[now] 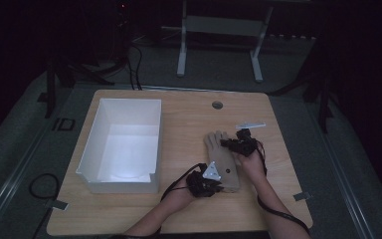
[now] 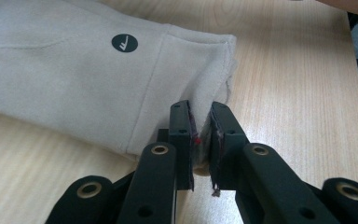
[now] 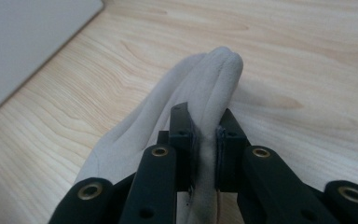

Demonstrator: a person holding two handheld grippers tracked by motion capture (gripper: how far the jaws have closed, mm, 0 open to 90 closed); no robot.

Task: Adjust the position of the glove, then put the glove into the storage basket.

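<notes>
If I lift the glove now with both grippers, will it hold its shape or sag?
It will probably sag: the glove is soft cloth, and its cuff bunches between the left gripper pads. It looks light, so lifting should be easy. The right gripper pinches only a finger fold, which might slip free.

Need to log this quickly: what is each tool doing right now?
Left tool: closed on the cuff of the glove.
Right tool: closed on the glove's finger end.
</notes>
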